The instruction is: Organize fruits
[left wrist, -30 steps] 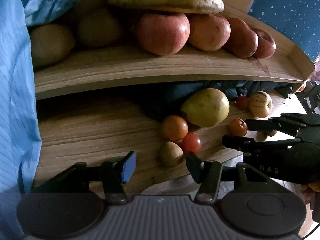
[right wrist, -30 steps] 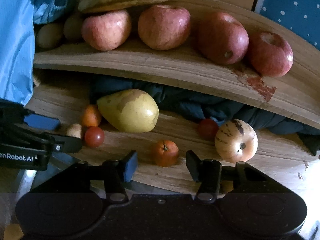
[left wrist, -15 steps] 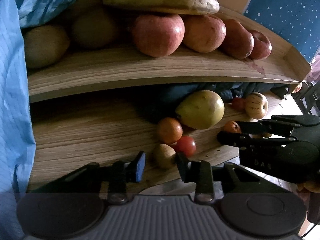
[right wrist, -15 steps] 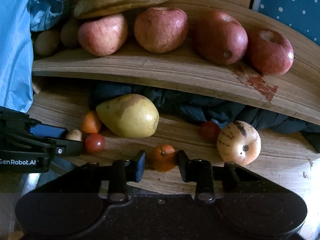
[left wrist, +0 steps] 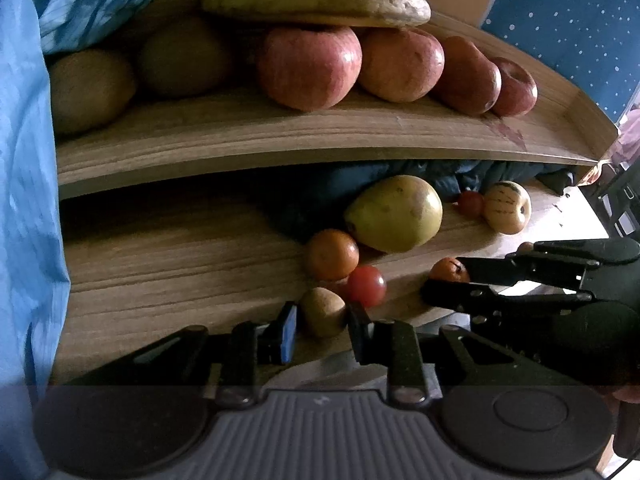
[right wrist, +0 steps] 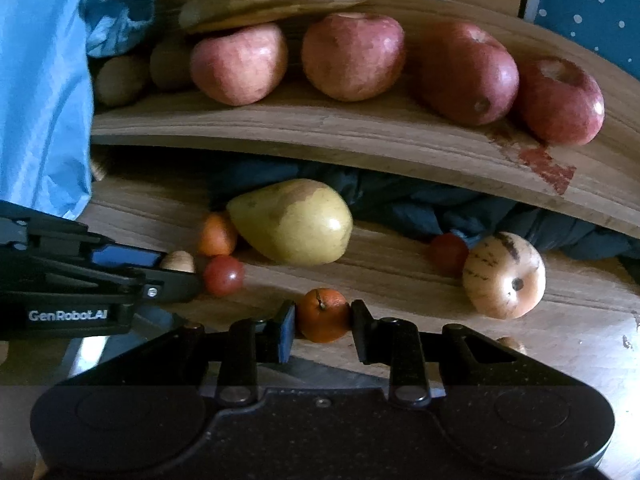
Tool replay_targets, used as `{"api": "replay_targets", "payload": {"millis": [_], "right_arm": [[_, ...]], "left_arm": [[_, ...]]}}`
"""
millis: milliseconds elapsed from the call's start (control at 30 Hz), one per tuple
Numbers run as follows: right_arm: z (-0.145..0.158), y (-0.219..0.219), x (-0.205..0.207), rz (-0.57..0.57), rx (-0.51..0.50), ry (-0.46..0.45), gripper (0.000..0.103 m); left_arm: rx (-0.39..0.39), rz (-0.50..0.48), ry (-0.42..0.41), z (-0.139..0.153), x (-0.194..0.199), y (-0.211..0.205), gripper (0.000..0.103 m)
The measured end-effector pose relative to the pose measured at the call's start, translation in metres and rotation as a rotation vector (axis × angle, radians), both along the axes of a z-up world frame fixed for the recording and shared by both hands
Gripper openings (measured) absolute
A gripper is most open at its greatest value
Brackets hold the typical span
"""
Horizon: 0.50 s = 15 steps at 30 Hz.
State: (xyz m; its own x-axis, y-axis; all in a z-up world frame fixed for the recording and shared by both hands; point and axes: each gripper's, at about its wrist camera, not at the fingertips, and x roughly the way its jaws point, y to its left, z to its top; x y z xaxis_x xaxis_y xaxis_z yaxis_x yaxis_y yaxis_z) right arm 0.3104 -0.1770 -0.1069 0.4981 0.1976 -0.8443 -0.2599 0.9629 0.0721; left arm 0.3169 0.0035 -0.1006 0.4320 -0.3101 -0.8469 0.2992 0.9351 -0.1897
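One fruit (left wrist: 323,312) between each hand-held gripper's (left wrist: 322,330) fingers

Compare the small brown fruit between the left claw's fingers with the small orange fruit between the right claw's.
The small brown fruit is dull tan and egg-shaped; the small orange fruit is bright orange, rounder, with a dark stem scar. Both sit on the lower wooden shelf, flanked by the left claw and right claw.

Left tongs (left wrist: 322,322) and right tongs (right wrist: 323,322) level, side by side, each narrowed onto small fruit.
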Motion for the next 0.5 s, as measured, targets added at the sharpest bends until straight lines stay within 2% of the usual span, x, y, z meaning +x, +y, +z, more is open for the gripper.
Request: {"api": "replay_targets", "payload": {"millis": [500], "right_arm": [[0.02, 0.002, -0.024, 0.028, 0.028, -0.049, 0.031]], "left_arm": [[-0.009, -0.003, -0.045, 0.018, -0.021, -0.003, 0.03]]}}
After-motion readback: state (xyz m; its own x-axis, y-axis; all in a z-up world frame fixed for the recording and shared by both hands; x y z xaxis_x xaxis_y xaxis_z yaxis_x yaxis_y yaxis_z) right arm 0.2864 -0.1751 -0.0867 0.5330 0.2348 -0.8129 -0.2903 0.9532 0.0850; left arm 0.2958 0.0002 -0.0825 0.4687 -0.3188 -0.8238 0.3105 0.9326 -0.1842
